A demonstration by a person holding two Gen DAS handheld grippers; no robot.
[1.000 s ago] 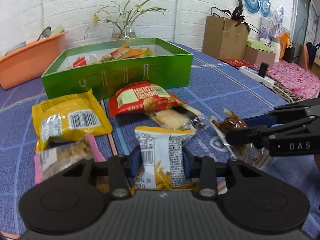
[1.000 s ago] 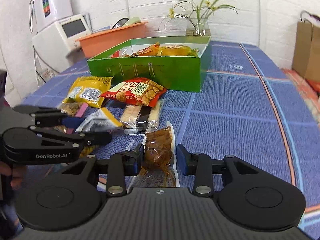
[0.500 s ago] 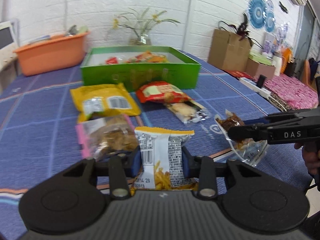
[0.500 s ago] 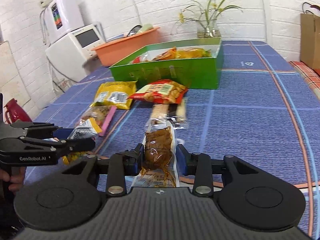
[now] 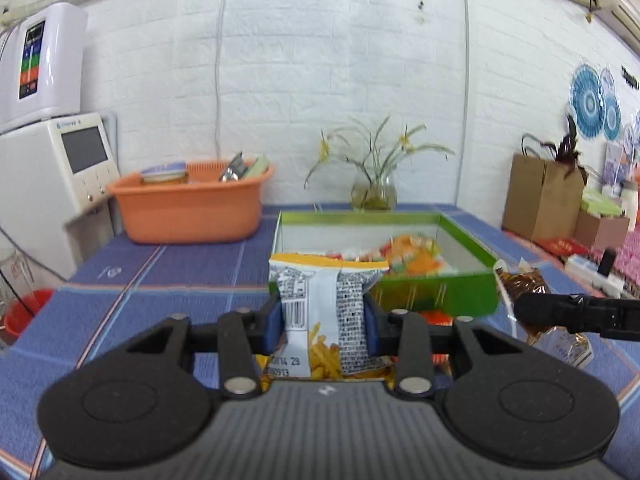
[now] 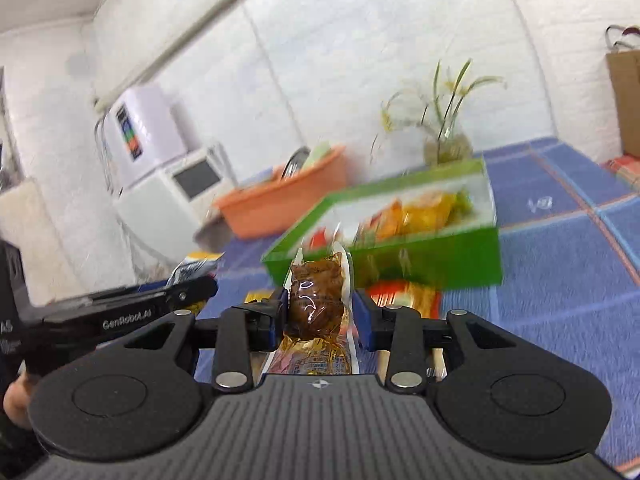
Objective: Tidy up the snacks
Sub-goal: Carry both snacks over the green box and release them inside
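Note:
My left gripper [image 5: 323, 318] is shut on a white and yellow fries packet [image 5: 323, 304] and holds it up in the air in front of the green box [image 5: 436, 288]. My right gripper [image 6: 320, 312] is shut on a clear packet of brown snack [image 6: 318, 304], also lifted, just before the green box [image 6: 432, 256]. The box holds several orange and yellow snack packets. The right gripper with its brown packet [image 5: 520, 284] shows at the right of the left wrist view. The left gripper [image 6: 120, 304] shows at the left of the right wrist view.
An orange basin [image 5: 188, 208] stands left of the box, a glass vase with plants [image 5: 374, 194] behind it. White appliances [image 5: 48, 176] stand at the far left. Brown paper bags [image 5: 540, 200] stand at the right. A red packet [image 6: 400, 298] lies below the box front.
Both grippers have risen from the table with their packets and moved toward the green box. The loose packets on the cloth have dropped out of the left wrist view.

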